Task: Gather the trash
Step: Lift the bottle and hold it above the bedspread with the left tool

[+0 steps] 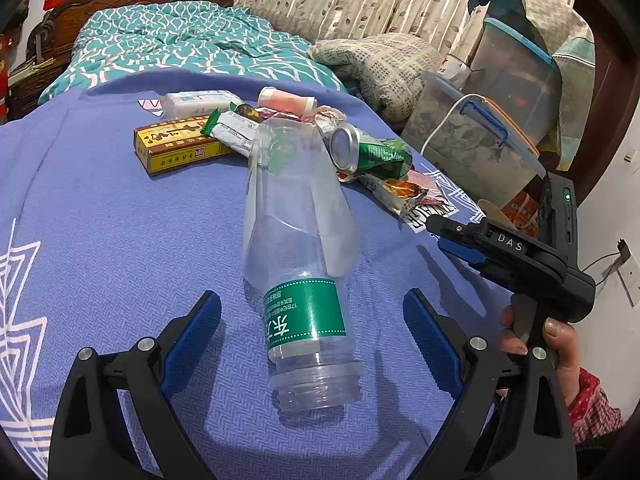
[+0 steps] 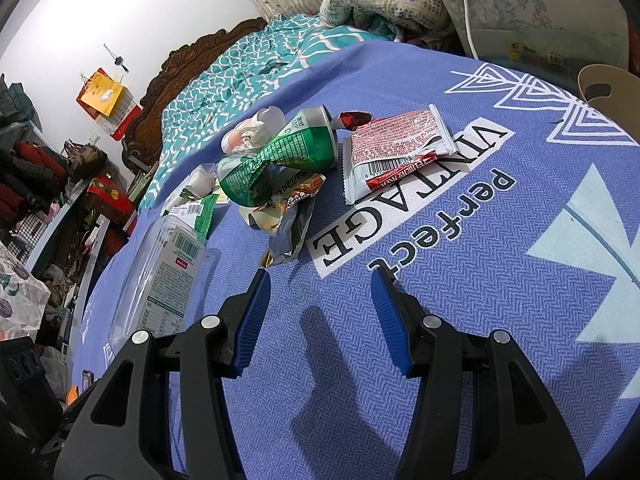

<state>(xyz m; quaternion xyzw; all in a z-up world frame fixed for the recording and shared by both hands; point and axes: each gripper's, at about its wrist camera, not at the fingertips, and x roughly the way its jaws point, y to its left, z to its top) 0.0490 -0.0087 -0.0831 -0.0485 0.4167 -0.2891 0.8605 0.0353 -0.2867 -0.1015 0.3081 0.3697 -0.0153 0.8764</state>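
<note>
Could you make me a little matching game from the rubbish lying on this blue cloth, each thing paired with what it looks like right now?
Things:
1. plastic bottle
2. drink can
3. yellow box
4. red-and-white wrapper

Descriptions:
A. crushed and twisted, green
B. lying flat beside the printed word VINTAGE, barcode showing
C. clear, capless, on its side between the open fingers of the left gripper
D. long and flat, at the far left edge of the pile

Pairs: 1-C, 2-A, 3-D, 4-B
</note>
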